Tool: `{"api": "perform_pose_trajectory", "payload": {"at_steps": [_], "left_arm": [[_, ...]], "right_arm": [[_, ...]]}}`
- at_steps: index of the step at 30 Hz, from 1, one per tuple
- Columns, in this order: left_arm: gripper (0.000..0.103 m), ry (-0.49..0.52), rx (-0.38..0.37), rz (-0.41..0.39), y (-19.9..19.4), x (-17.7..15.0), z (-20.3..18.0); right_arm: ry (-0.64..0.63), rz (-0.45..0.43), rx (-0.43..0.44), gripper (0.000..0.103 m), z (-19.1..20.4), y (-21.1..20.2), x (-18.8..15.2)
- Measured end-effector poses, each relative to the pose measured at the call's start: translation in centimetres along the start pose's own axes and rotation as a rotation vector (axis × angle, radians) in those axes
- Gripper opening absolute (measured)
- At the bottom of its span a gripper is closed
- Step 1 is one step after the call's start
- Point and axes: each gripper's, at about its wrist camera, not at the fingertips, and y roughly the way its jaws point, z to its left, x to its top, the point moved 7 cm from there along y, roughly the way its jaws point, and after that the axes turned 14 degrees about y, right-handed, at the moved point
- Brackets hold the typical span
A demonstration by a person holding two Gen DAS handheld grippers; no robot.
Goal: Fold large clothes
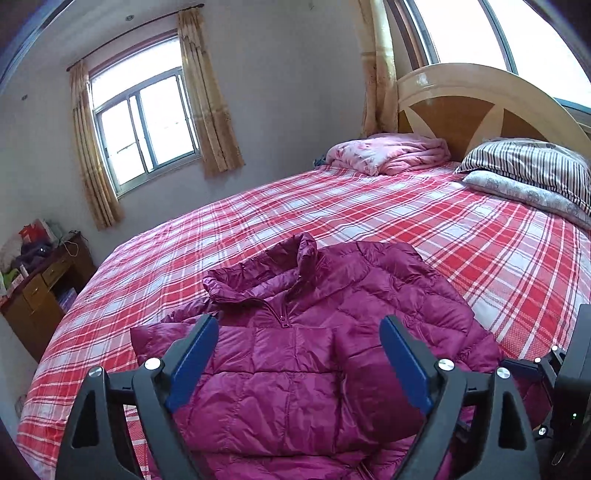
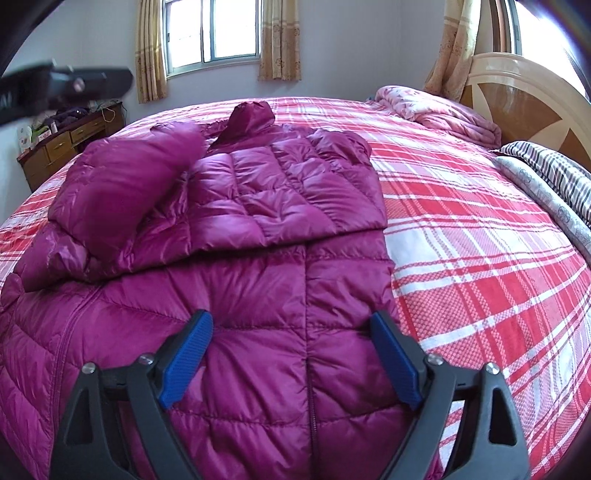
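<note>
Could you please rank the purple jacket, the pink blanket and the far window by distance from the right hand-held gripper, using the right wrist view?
From the right hand-held gripper:
1. Purple jacket, directly under and ahead of the open fingers.
2. Pink blanket, bundled far right by the headboard.
3. Window, in the far wall beyond the bed.

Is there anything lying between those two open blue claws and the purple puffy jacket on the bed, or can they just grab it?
Nothing visible is in the way. The left gripper and right gripper are both open, directly over the purple jacket, with only its own fabric between the fingers. The pink quilt and pillows lie far off by the headboard.
</note>
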Motion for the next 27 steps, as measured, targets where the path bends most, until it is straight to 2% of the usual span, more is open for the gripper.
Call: {"api": "perform_pose_trajectory", "payload": {"at_steps": [3, 6, 9, 11, 12, 14, 15, 16, 18, 21, 26, 27], "left_arm": [[0.089, -0.016, 0.038, 0.031, 0.5, -1.5, 1.8], [0.089, -0.03, 0.086, 0.096, 1.7, -4.6, 4.2], [0.089, -0.08, 0.111, 0.174, 3.3, -8.1, 7.1], [0.089, -0.132, 0.123, 0.223, 4.5, -10.0, 9.1], [0.089, -0.161, 0.126, 0.242, 5.1, -10.7, 9.9], [0.089, -0.212, 0.11, 0.277, 6.3, -12.0, 10.9], [0.089, -0.229, 0.092, 0.297, 6.9, -12.5, 10.9], [0.089, -0.238, 0.079, 0.32, 7.6, -13.0, 10.8], [0.089, -0.24, 0.079, 0.358, 8.5, -14.1, 10.6], [0.09, -0.234, 0.069, 0.363, 8.8, -15.2, 10.0], [0.089, -0.267, 0.06, 0.337, 7.7, -15.3, 11.0], [0.089, -0.271, 0.068, 0.323, 7.1, -15.0, 11.5]], "right_arm": [[0.019, -0.002, 0.027, 0.09, -0.1, -0.3, 0.2], [0.075, -0.02, 0.061, 0.09, -0.5, -1.5, 1.0], [0.157, -0.03, 0.171, 0.089, 0.5, -3.1, 2.6], [0.145, -0.026, 0.212, 0.087, 2.0, -3.3, 3.8], [0.134, -0.021, 0.226, 0.084, 2.9, -3.1, 4.3], [0.131, 0.029, 0.26, 0.061, 4.4, -1.8, 4.9], [0.125, 0.057, 0.266, 0.055, 5.0, -0.9, 5.1], [0.116, 0.083, 0.259, 0.044, 5.5, 0.0, 5.1], [0.099, 0.112, 0.223, 0.029, 5.8, 1.5, 4.7], [0.101, 0.14, 0.196, 0.019, 5.3, 2.3, 3.6], [0.082, 0.147, 0.156, 0.018, 4.4, 1.7, 3.0], [0.092, 0.144, 0.159, 0.021, 4.1, 1.2, 3.3]]}}
